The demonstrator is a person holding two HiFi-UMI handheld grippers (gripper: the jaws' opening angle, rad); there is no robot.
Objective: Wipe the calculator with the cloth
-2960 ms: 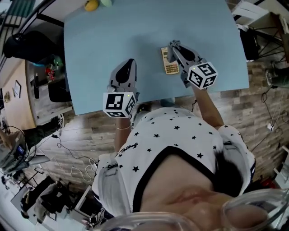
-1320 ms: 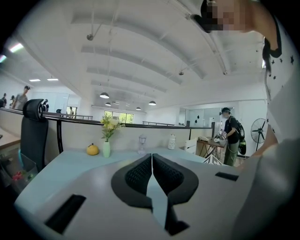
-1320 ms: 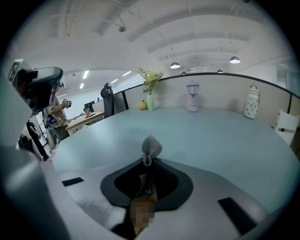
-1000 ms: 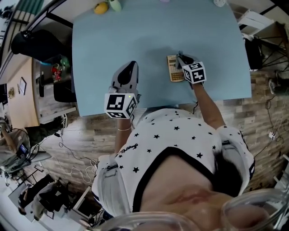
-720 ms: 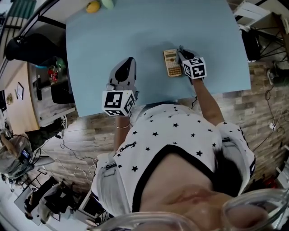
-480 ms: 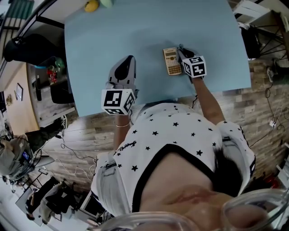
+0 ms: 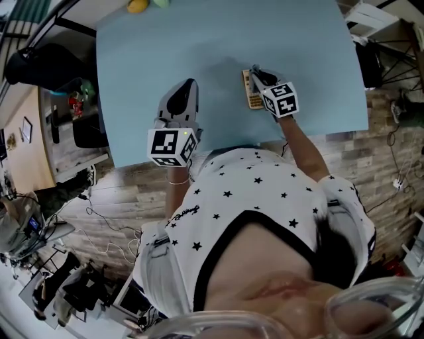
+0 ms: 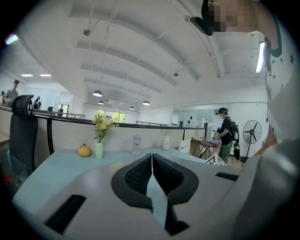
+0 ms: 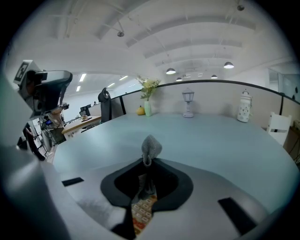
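Note:
A beige calculator point(image 7: 252, 91) lies on the light blue table point(image 7: 218, 40) near its front edge. My right gripper point(image 7: 260, 78) sits over the calculator's right side, shut on a small grey cloth point(image 9: 150, 149) that pokes up between the fingertips. Below the jaws, the right gripper view shows the calculator's keys point(image 9: 142, 212). My left gripper point(image 7: 180, 102) rests over the table's front left part, shut with nothing in it; its fingertips point(image 8: 152, 161) meet in the left gripper view.
A yellow fruit point(image 7: 137, 6) and a pale green vase point(image 7: 158, 2) stand at the table's far edge. A lantern point(image 9: 188, 103) and a white jar point(image 9: 243, 112) line the far rim too. Office chairs and cables surround the table.
My right gripper has slid slightly left over the calculator's right half with the cloth, after sweeping back and forth beside it. The left gripper has stayed in place.

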